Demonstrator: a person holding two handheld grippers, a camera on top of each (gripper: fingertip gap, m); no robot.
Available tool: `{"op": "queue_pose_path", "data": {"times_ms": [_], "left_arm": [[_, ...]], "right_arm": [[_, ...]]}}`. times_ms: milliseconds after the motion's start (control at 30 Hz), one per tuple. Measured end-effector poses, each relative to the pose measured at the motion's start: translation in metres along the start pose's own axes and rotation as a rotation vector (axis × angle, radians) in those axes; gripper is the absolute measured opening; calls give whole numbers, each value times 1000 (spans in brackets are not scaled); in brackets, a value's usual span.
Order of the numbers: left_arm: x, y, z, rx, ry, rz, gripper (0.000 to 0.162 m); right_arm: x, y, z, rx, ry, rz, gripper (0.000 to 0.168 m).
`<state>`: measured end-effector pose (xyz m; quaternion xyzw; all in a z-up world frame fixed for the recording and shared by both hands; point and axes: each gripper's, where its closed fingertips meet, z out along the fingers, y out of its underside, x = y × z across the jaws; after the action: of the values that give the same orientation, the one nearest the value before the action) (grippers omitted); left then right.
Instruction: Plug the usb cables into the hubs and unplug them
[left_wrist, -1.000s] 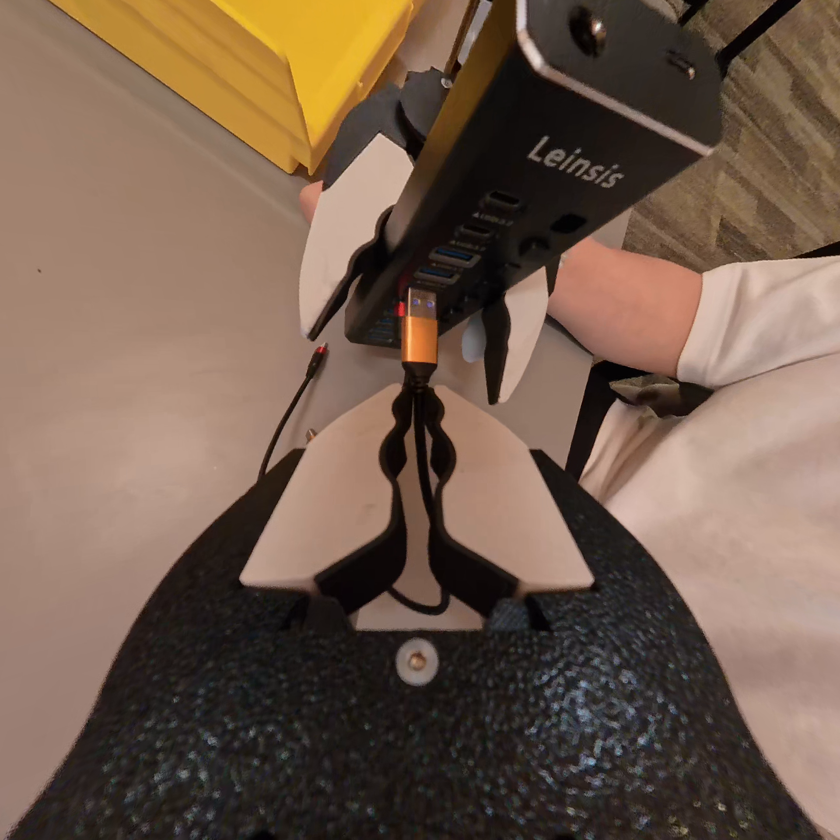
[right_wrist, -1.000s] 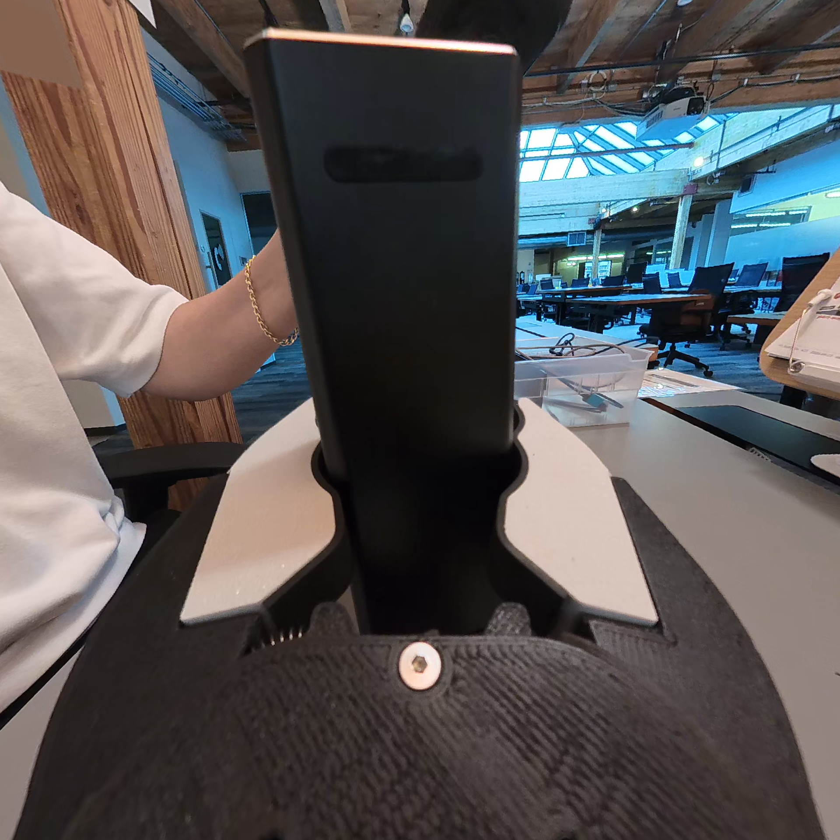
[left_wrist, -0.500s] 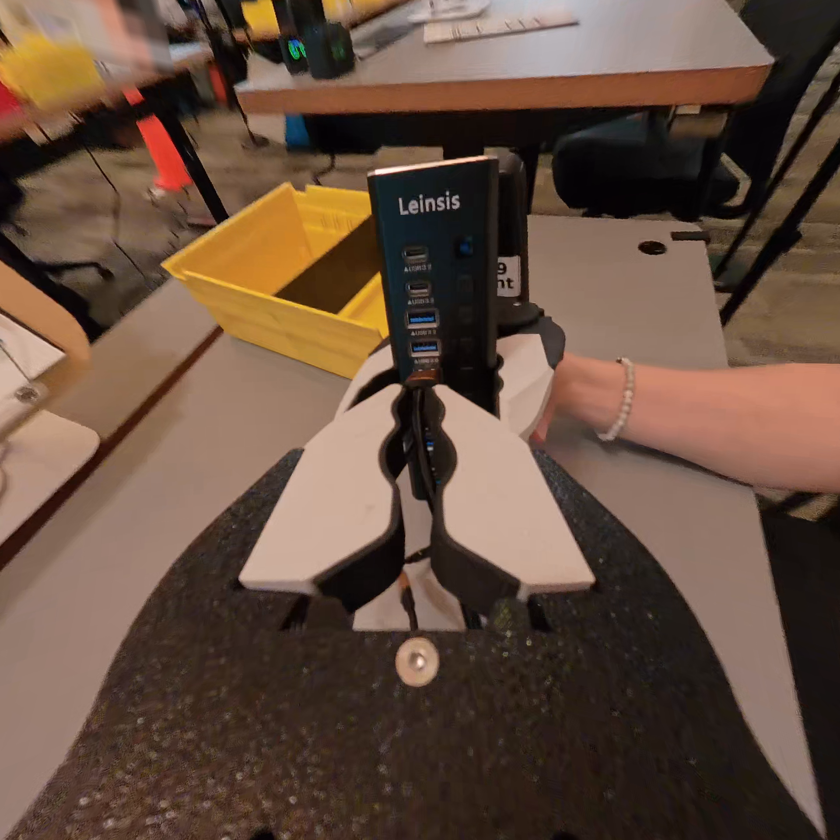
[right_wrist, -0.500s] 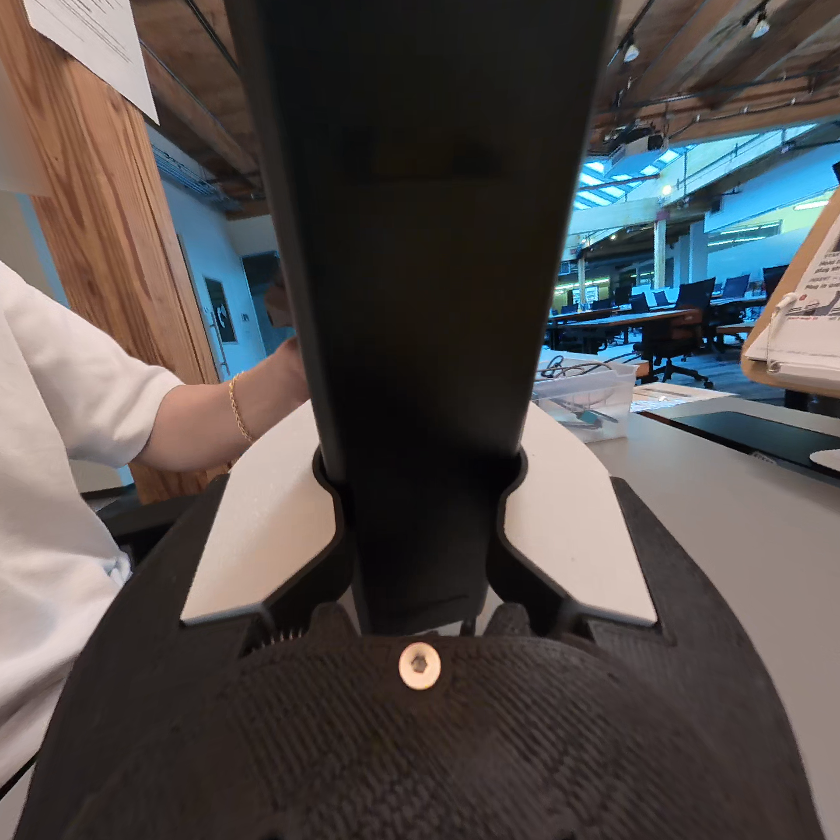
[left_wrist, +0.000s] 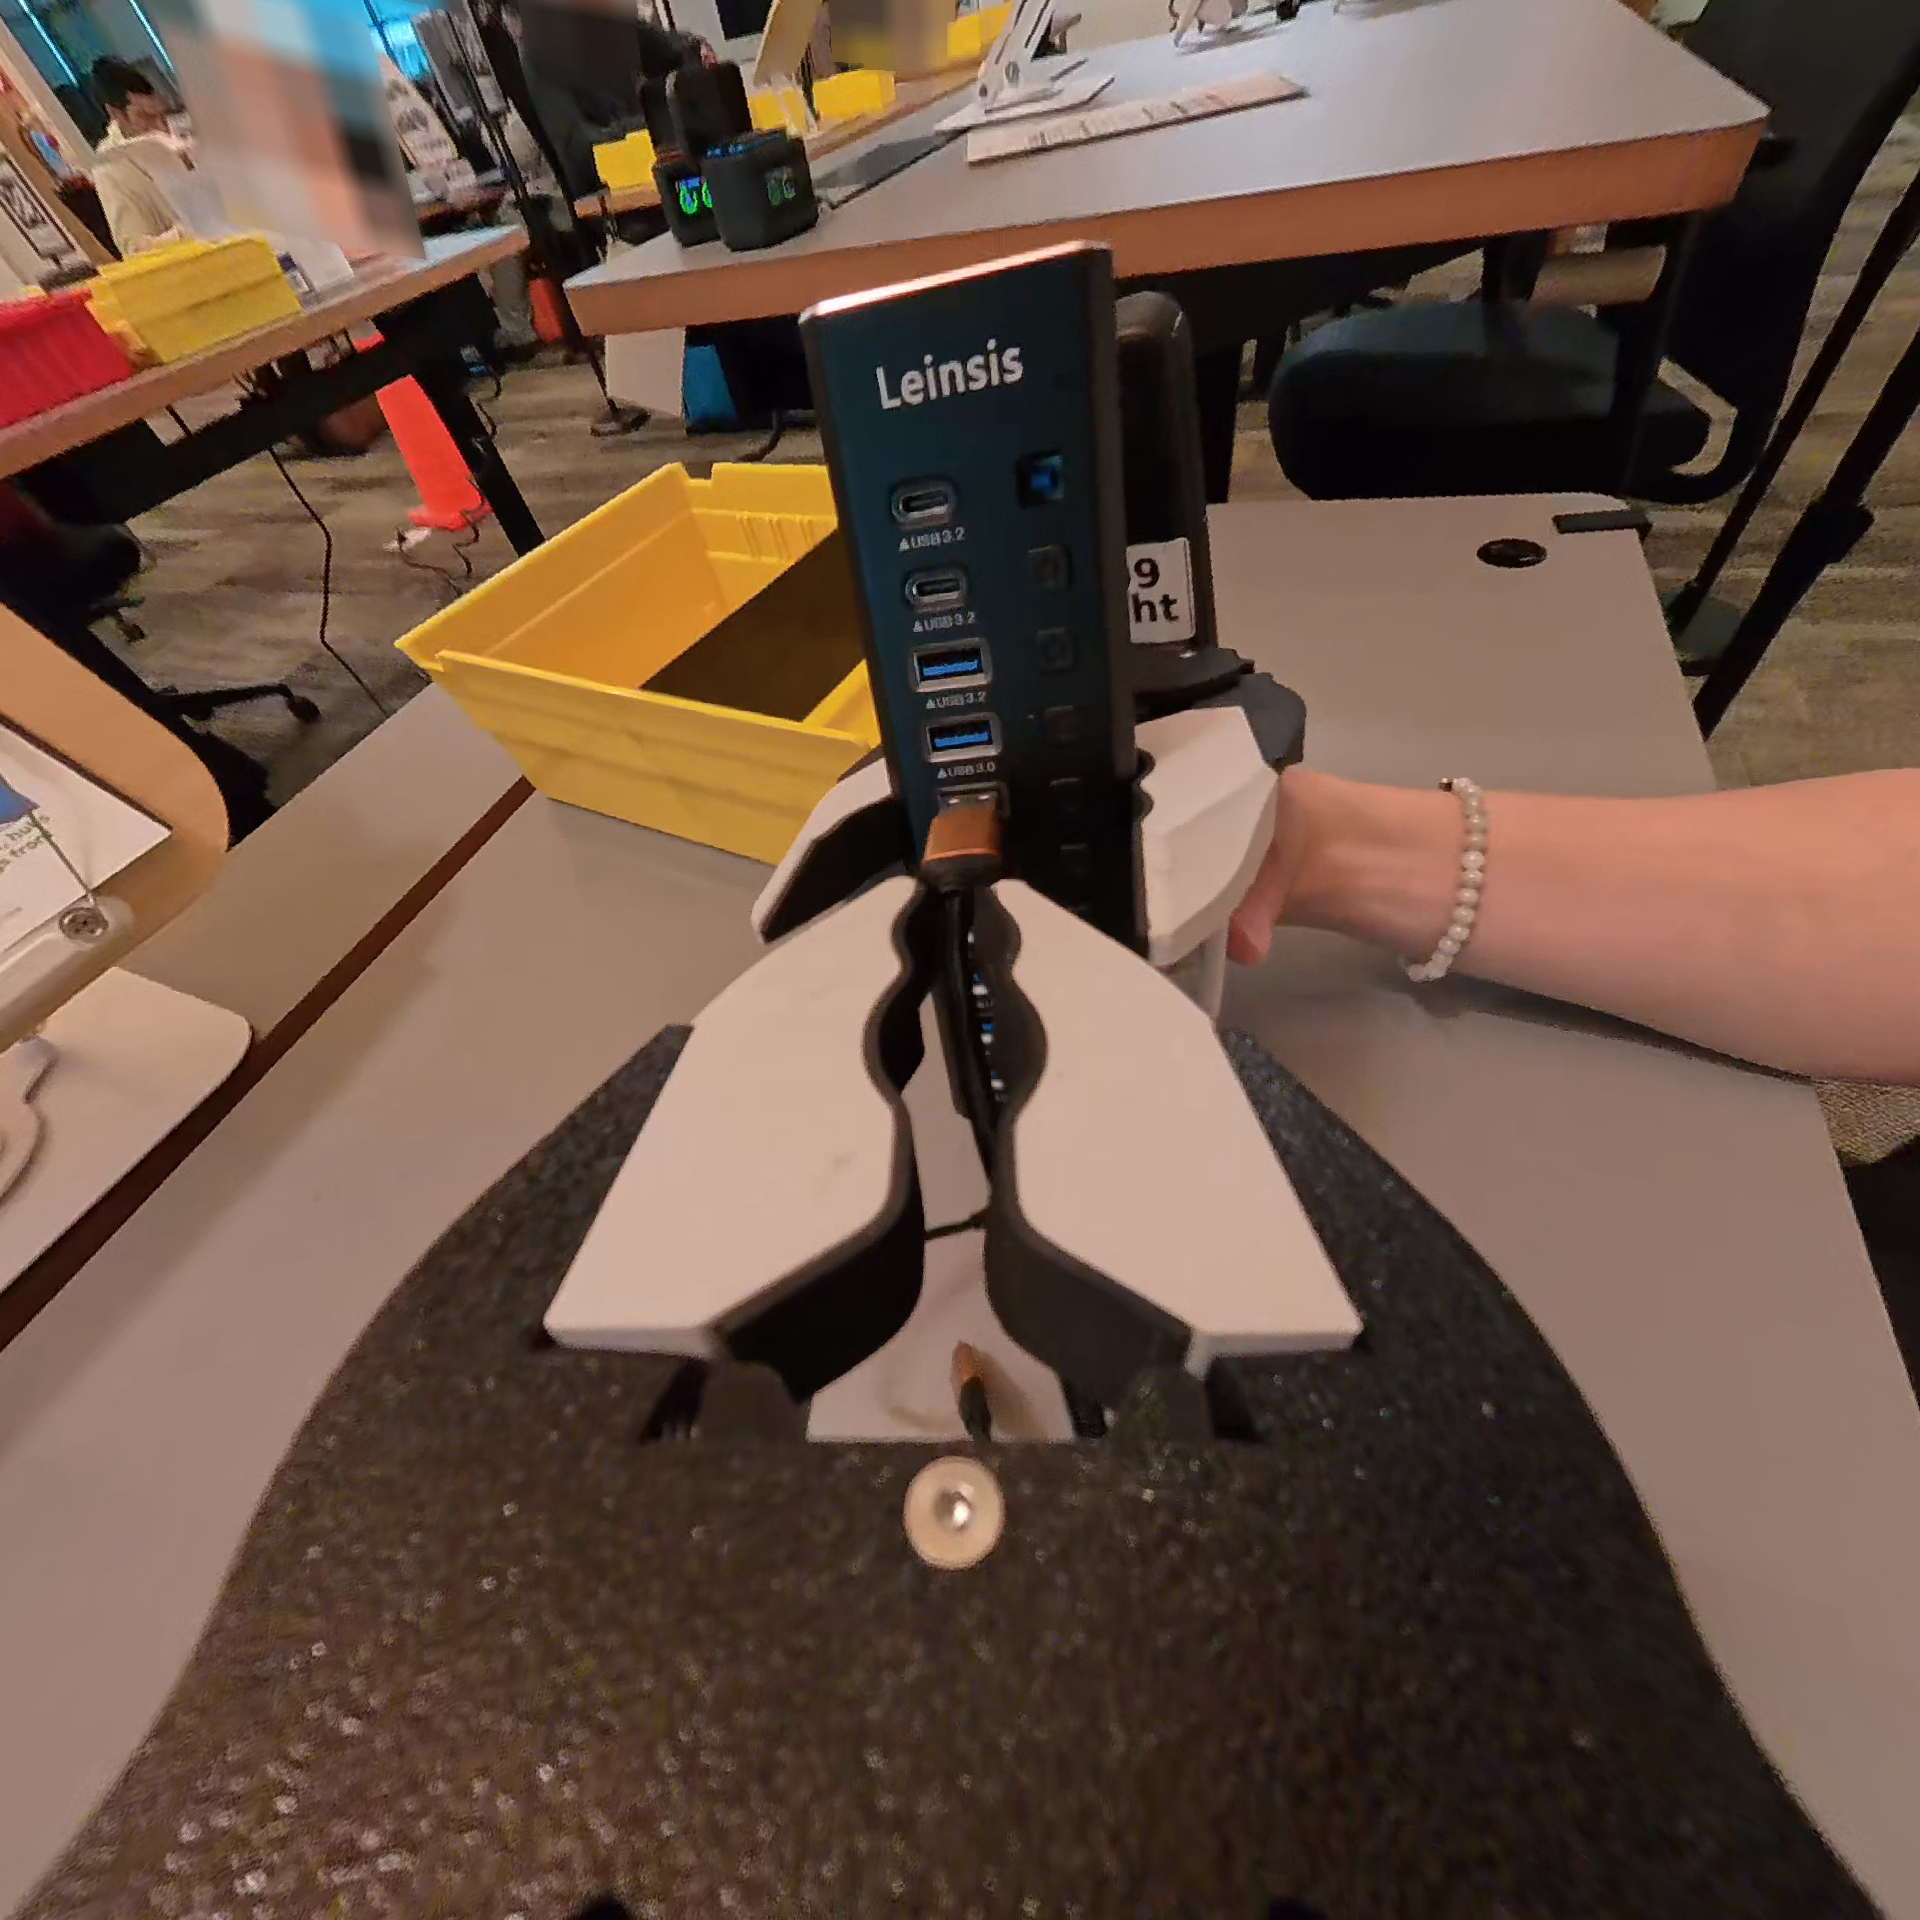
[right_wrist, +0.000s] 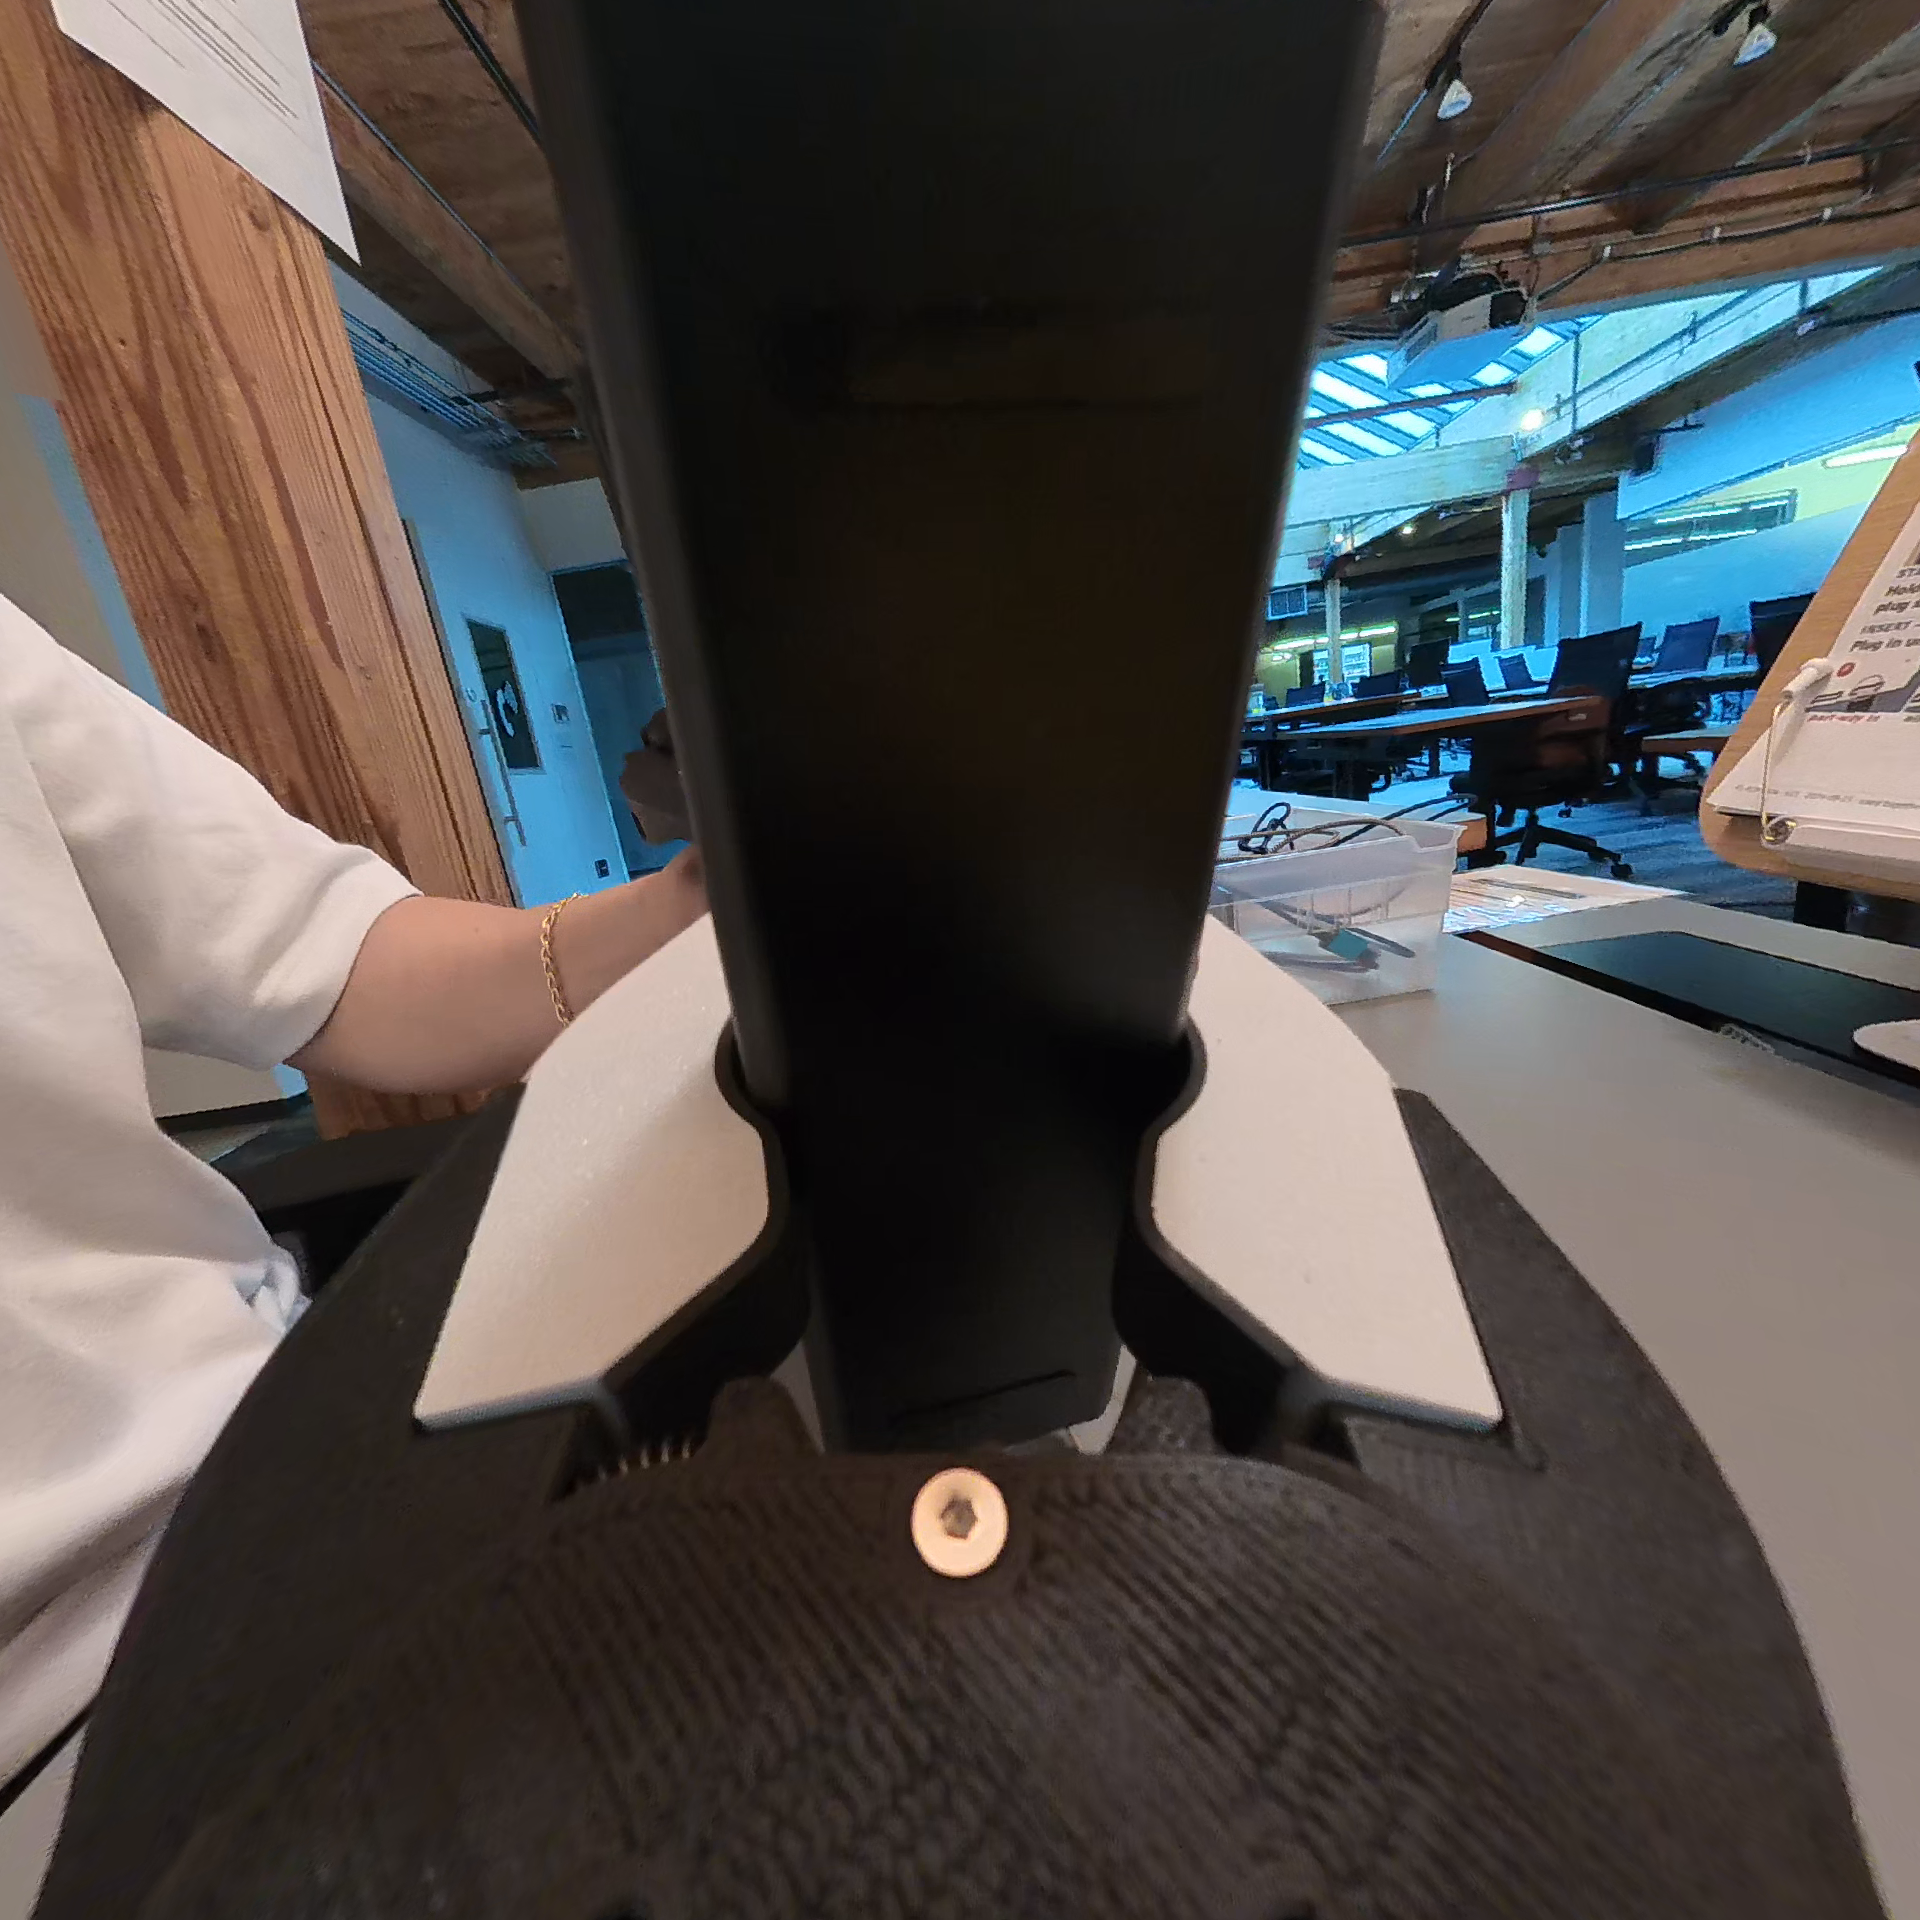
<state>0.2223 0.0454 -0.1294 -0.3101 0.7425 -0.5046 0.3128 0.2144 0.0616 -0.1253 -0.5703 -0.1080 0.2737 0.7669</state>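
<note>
Grey table (left_wrist: 1475, 1195) bare to the hub's (left_wrist: 977, 582) right past the forearm (left_wrist: 1621, 894); yellow bin (left_wrist: 623, 707) blocks the left rear; right gripper (left_wrist: 1195, 831) crowds the hub's base

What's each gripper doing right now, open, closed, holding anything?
Left gripper: closed on the cable, just below its orange plug.
Right gripper: closed on the hub, held upright.

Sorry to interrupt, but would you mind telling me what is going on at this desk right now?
A person is working a USB hub with two handheld grippers. The right gripper holds the dark hub upright above the grey table, jaws clamped on its lower end. The left gripper is shut on a black cable whose orange plug sits in a lower port of the hub. A yellow bin stands behind.
</note>
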Motion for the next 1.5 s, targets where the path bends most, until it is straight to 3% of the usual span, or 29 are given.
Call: {"op": "queue_pose_path", "data": {"times_ms": [467, 767, 1133, 1233, 1500], "left_arm": [[2, -2, -1, 76, 63, -65, 6], [-4, 9, -1, -104, -10, 71, 6], [-8, 27, -7, -252, 48, 109, 5], [-7, 16, -9, -186, 25, 94, 5], [-12, 24, -9, -220, 38, 58, 6]], "right_arm": [[0, 2, 0, -14, 1, -15, 74], [5, 12, 1, -72, 32, 12, 74], [7, 28, 9, -149, 50, 2, 75], [1, 24, 13, -107, 3, 49, 75], [3, 34, 18, -128, 15, 60, 76]]}}
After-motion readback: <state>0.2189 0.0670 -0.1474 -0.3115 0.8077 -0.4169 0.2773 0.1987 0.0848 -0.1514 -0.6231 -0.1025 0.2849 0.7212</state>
